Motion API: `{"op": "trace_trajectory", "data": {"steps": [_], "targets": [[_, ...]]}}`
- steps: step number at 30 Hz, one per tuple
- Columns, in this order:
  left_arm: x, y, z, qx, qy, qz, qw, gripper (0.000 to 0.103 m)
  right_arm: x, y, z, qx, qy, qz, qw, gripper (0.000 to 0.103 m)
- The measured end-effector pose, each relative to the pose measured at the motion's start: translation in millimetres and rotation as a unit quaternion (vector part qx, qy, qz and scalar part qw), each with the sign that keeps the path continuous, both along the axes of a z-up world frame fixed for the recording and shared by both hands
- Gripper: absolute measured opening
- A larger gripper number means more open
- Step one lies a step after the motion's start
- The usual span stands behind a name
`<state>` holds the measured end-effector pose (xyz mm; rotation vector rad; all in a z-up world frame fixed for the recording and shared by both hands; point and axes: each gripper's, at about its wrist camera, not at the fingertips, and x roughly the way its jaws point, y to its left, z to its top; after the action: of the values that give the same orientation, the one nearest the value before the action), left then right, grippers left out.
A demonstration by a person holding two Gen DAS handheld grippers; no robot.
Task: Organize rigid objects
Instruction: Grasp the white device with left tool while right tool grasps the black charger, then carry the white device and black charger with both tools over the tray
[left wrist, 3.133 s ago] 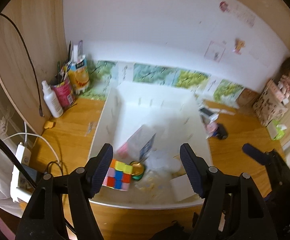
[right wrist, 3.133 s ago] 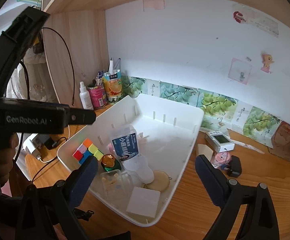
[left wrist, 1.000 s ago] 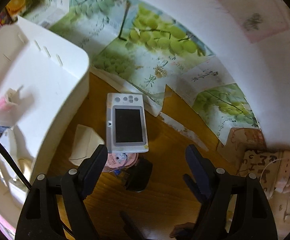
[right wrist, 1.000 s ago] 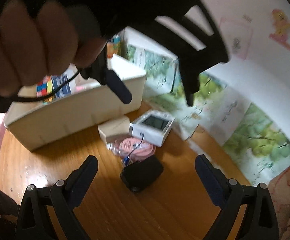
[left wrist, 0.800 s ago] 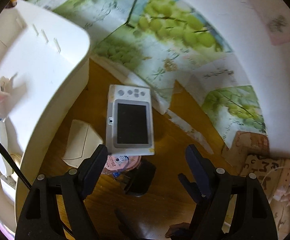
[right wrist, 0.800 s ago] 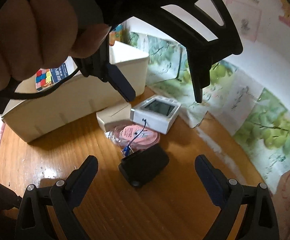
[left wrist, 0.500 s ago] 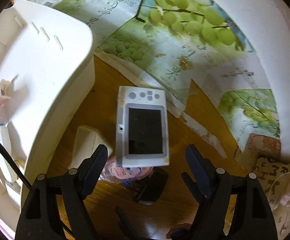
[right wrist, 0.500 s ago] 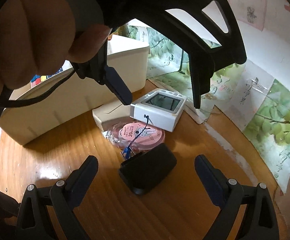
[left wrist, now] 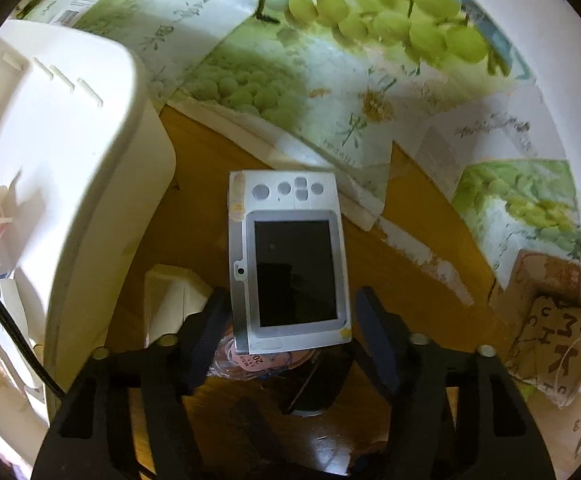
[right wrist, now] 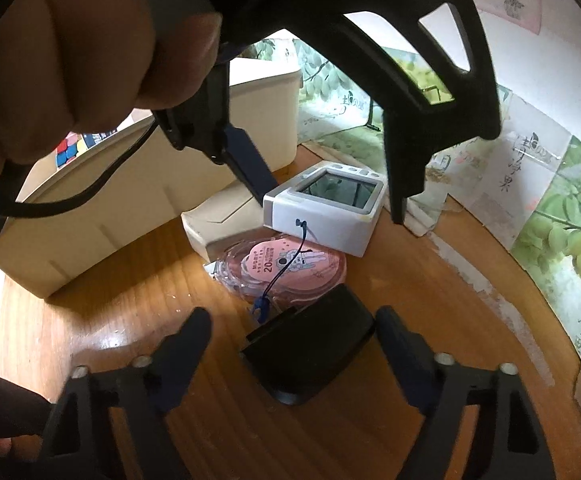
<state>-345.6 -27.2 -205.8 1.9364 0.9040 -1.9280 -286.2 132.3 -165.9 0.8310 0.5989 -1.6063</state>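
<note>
White bin [left wrist: 90, 184] sitting left on the wooden desk [right wrist: 430, 300]. Left gripper [left wrist: 290, 320] jaws closing around the white camera [left wrist: 290, 264] (left pad touching, right just beside). Right gripper [right wrist: 294, 344] jaws closing around the black case [right wrist: 310, 356], narrow gaps remaining.

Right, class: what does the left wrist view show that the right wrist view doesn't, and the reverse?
Only the left wrist view: the white bin's slotted inner wall and a lettered brown box. Only the right wrist view: a hand, a coloured cube in the bin, and the blue cord hanging from the white screen device. Both: that device, the pink packet, black case, small white box and wooden desk.
</note>
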Motion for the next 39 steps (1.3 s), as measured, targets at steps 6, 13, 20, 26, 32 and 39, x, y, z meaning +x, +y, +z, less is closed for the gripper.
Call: {"op": "trace_trajectory", "data": {"steps": [6, 13, 20, 26, 32, 39], "targets": [[-0.5, 0.8, -0.7, -0.002, -0.001, -0.006, 1.0000, 0.063, 2.3, 0.7, -3.2, 0.011, 0.011, -0.010, 1.000, 0.063], [0.7, 2.0, 0.4, 0.000, 0.001, -0.018, 0.9998, 0.063, 7.8, -1.8, -5.0, 0.015, 0.014, -0.011, 1.000, 0.063], [2.9, 1.2, 1.7, 0.007, 0.002, -0.022, 0.9997, 0.063, 12.4, -4.4, -7.7, 0.014, 0.014, -0.010, 1.000, 0.063], [5.9, 0.5, 2.8, 0.016, 0.004, -0.024, 0.9996, 0.062, 20.5, -3.3, -8.8, 0.029, 0.012, -0.007, 0.999, 0.063], [13.6, 0.0, 5.2, 0.026, 0.006, -0.025, 0.9993, 0.062, 32.0, 4.7, -9.5, 0.052, 0.008, -0.012, 0.999, 0.063], [39.4, 9.7, 10.5, 0.030, -0.001, -0.032, 0.9990, 0.062, 48.9, 17.7, -8.9, 0.089, -0.005, -0.030, 0.996, 0.063]]}}
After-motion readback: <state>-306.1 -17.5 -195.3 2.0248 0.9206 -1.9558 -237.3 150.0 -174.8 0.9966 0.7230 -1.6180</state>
